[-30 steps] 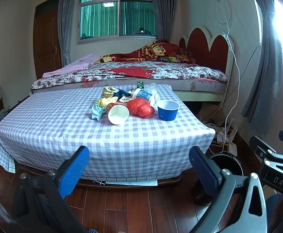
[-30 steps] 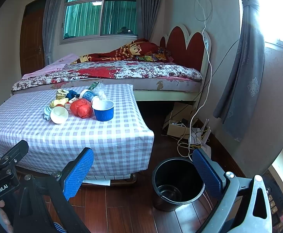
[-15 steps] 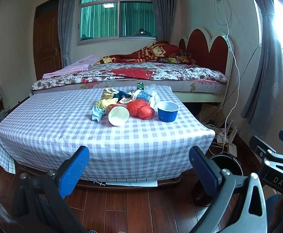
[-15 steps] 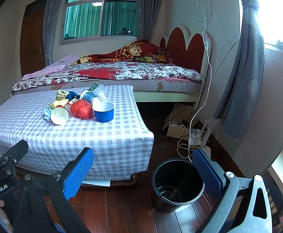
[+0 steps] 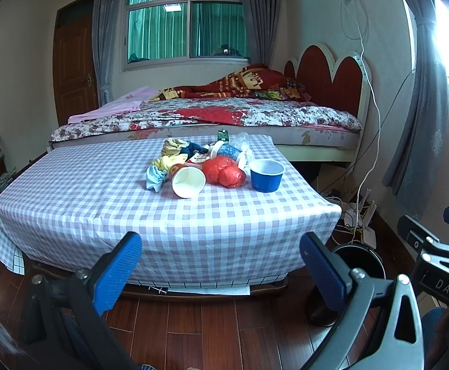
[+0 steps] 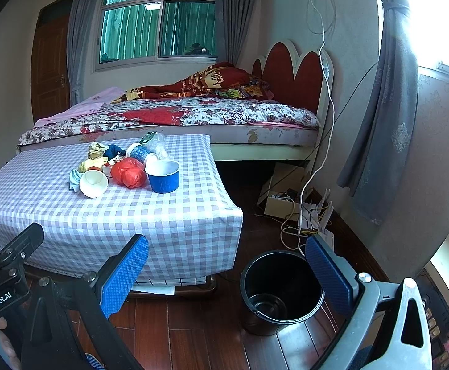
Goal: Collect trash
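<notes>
I am holding the left gripper [image 5: 220, 265] wide and empty, short of the table [image 5: 70, 203]. Trash [image 5: 212, 166] is sitting mid-table; the upright blue cup [image 6: 163, 176] may be tipping if clipped. The right gripper [image 6: 226, 269] is gaping empty near the bin [image 6: 281, 286].

We see a bedroom with dark wood floor [image 5: 212, 336], a floral-covered bed [image 5: 224, 117] with a red scalloped headboard [image 5: 329, 80], a green-curtained window [image 5: 187, 15], a brown door [image 5: 73, 67] and grey drapes [image 6: 381, 108].
</notes>
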